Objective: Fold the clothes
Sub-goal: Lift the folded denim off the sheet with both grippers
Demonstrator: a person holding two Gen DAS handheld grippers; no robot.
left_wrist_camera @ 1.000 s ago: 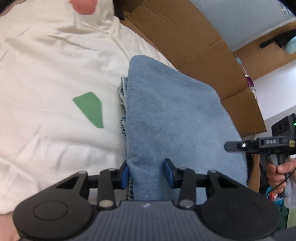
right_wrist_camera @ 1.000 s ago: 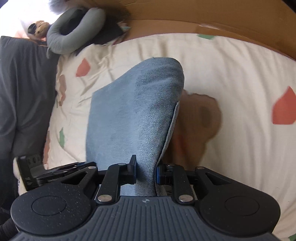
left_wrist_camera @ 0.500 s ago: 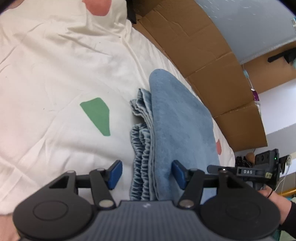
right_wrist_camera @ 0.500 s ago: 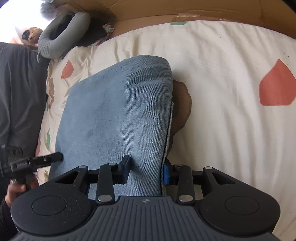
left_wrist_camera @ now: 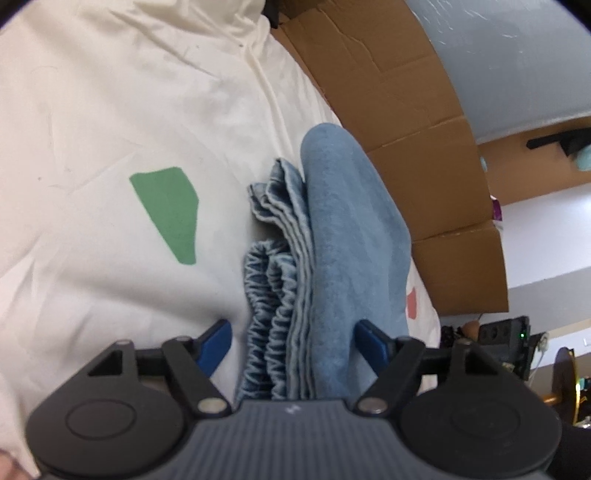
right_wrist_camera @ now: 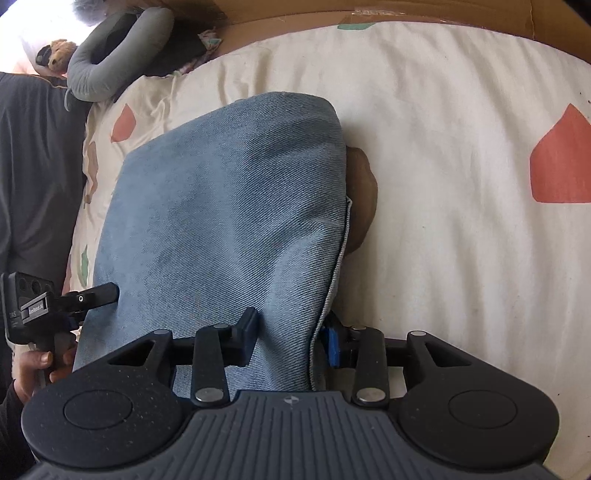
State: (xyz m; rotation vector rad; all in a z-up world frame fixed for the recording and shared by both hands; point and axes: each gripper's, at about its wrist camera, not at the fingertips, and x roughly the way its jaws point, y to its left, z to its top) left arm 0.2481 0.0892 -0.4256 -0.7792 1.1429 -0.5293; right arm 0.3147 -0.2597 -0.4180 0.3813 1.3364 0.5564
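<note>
A folded light-blue denim garment (left_wrist_camera: 351, 229) (right_wrist_camera: 229, 192) lies on a cream bed sheet (left_wrist_camera: 110, 110) (right_wrist_camera: 443, 129). Its stacked hems and gathered waistband face left in the left wrist view. My left gripper (left_wrist_camera: 293, 341) straddles the near end of the bundle. Its jaws are opening, and the left pad (left_wrist_camera: 216, 343) stands clear of the cloth. My right gripper (right_wrist_camera: 290, 339) straddles the opposite end. Its jaws are opening too, with denim still filling the gap between them. In the right wrist view a hand (right_wrist_camera: 33, 365) holds the left gripper's body (right_wrist_camera: 37, 306) at the lower left.
Cardboard panels (left_wrist_camera: 406, 129) (right_wrist_camera: 369, 11) line the far side of the bed. The sheet bears a green patch (left_wrist_camera: 170, 210) and a red one (right_wrist_camera: 561, 158). A grey neck pillow (right_wrist_camera: 110, 62) lies at the head, and dark cloth (right_wrist_camera: 29, 166) runs along the left edge.
Both pairs of jaws have widened from a tight pinch. Both grippers have come down, and the denim bundle has sunk onto the sheet and spread out.
</note>
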